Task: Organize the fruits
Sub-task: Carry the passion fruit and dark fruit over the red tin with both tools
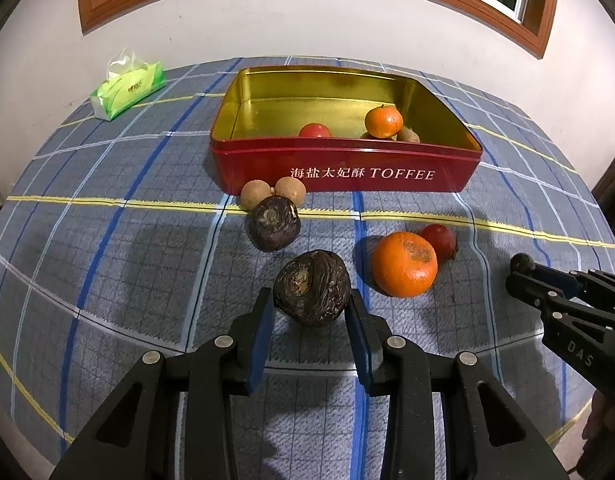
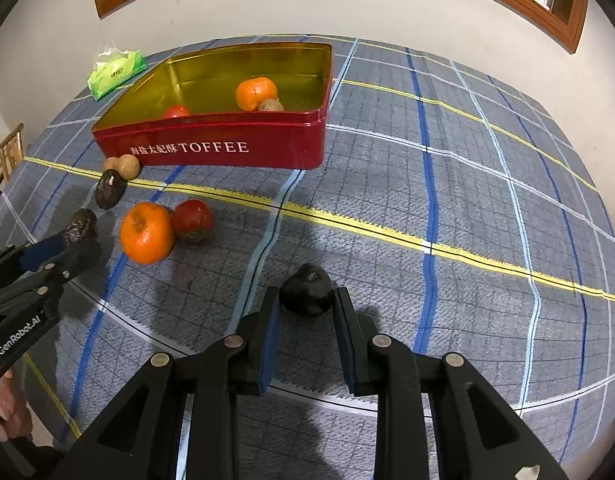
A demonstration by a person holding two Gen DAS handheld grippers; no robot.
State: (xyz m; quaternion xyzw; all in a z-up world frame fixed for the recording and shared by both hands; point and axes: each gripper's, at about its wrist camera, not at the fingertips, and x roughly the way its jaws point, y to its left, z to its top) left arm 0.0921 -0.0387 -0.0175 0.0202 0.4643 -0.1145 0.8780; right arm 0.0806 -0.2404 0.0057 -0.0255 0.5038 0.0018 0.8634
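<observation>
Left tongs (image 1: pixel 311 312) clamp a dark fruit (image 1: pixel 312 288) at lower centre; right tongs (image 2: pixel 305 304) clamp a smaller dark fruit (image 2: pixel 307 289), both lifted, probably for transfer to the tin (image 1: pixel 347 168) at upper centre.

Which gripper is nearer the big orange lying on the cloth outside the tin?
Left. The left gripper, shut on a dark fruit, sits just beside the big orange. The right gripper, shut on another dark fruit, is farther across the cloth.
</observation>
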